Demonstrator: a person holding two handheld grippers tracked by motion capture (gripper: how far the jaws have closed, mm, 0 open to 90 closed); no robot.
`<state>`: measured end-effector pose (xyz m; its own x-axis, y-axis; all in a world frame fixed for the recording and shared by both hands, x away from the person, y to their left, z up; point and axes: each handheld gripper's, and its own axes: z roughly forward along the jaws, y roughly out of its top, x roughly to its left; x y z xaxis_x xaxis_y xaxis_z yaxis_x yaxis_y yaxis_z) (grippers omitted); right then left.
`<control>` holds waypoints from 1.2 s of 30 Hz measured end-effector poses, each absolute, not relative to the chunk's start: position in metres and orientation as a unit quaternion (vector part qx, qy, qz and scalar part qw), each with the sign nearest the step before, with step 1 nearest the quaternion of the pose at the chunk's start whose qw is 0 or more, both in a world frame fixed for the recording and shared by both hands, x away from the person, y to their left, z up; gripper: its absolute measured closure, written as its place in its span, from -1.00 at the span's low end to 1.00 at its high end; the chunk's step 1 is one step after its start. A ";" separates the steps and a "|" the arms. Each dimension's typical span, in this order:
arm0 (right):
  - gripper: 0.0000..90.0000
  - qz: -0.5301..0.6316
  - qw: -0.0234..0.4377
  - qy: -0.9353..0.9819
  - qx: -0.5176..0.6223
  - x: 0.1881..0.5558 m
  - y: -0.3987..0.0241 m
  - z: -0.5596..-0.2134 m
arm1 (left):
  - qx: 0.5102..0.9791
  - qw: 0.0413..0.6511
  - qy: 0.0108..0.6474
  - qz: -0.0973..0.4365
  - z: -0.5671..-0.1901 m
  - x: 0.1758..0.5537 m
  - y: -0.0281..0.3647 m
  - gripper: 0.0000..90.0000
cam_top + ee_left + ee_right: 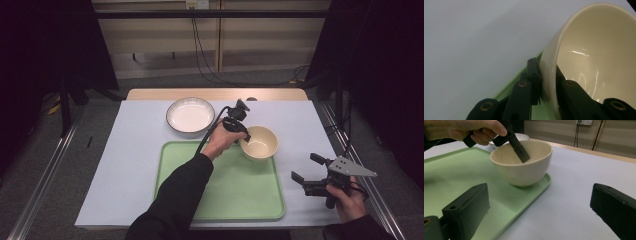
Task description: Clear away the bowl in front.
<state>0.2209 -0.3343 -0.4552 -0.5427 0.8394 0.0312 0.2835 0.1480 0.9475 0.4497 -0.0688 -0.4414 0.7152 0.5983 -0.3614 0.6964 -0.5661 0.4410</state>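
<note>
A cream bowl [260, 143] stands at the far right corner of the green tray [220, 190]. My left gripper [243, 136] is shut on the bowl's near-left rim, one jaw inside the bowl and one outside. In the left gripper view the left gripper [547, 83] pinches the rim of the bowl [596, 50]. My right gripper [305, 167] hovers open to the right of the tray, with nothing between its jaws. From the right gripper view, the bowl [524, 167] sits on the tray [456, 175] ahead of the open right gripper [539, 210].
A white plate with a dark rim [190, 115] lies beyond the tray on the pale table cover [125, 165]. The wooden table edge [215, 94] runs along the back. Black curtains and metal rails flank the table.
</note>
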 end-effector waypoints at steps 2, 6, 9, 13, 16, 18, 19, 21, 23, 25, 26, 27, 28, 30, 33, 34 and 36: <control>-0.96 0.519 0.268 0.708 0.397 0.221 -0.334 -0.455 | 0.879 0.287 0.370 -0.093 -0.443 0.450 -0.071 0.86; -0.96 0.520 0.268 0.708 0.396 0.221 -0.334 -0.455 | 0.881 0.283 0.368 -0.094 -0.445 0.450 -0.074 0.86; -0.96 0.519 0.267 0.708 0.397 0.221 -0.335 -0.455 | 0.877 0.281 0.380 -0.088 -0.449 0.452 -0.075 0.86; -0.96 0.521 0.268 0.706 0.398 0.221 -0.334 -0.455 | 0.876 0.285 0.378 -0.093 -0.450 0.452 -0.075 0.86; -0.96 0.521 0.269 0.706 0.397 0.221 -0.335 -0.455 | 0.879 0.285 0.373 -0.081 -0.451 0.451 -0.076 0.86; -0.96 0.520 0.270 0.707 0.396 0.220 -0.335 -0.455 | 0.875 0.293 0.376 -0.082 -0.452 0.449 -0.077 0.85; -0.96 0.520 0.270 0.707 0.396 0.220 -0.335 -0.455 | 0.875 0.294 0.375 -0.083 -0.452 0.450 -0.076 0.85; -0.96 0.520 0.271 0.707 0.396 0.220 -0.335 -0.455 | 0.876 0.295 0.374 -0.074 -0.452 0.447 -0.077 0.84; -0.96 0.520 0.270 0.707 0.396 0.220 -0.335 -0.455 | 0.874 0.298 0.377 -0.073 -0.453 0.447 -0.077 0.84; -0.96 0.520 0.271 0.707 0.396 0.220 -0.335 -0.455 | 0.870 0.303 0.381 -0.077 -0.453 0.447 -0.077 0.83; -0.96 0.520 0.271 0.707 0.396 0.220 -0.335 -0.455 | 0.873 0.302 0.376 -0.077 -0.453 0.448 -0.076 0.83; -0.96 0.520 0.271 0.707 0.396 0.220 -0.335 -0.455 | 0.870 0.308 0.378 -0.076 -0.454 0.447 -0.076 0.82; -0.96 0.520 0.271 0.707 0.396 0.220 -0.335 -0.455 | 0.874 0.305 0.371 -0.078 -0.454 0.448 -0.075 0.81; -0.96 0.520 0.270 0.707 0.396 0.220 -0.335 -0.455 | 0.871 0.307 0.374 -0.082 -0.455 0.448 -0.075 0.79; -0.96 0.520 0.271 0.707 0.396 0.220 -0.335 -0.455 | 0.876 0.306 0.365 -0.068 -0.456 0.446 -0.074 0.70; -0.96 0.520 0.271 0.707 0.396 0.220 -0.335 -0.455 | 0.876 0.311 0.360 -0.072 -0.456 0.445 -0.073 0.69; -0.96 0.520 0.271 0.707 0.396 0.220 -0.335 -0.455 | 0.879 0.316 0.353 -0.064 -0.455 0.444 -0.073 0.57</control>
<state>0.2204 -0.3349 -0.4550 -0.5397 0.8414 0.0282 0.2778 0.1465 0.9494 0.4442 -0.0730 -0.4554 0.7434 0.5794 -0.3341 0.6596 -0.5522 0.5099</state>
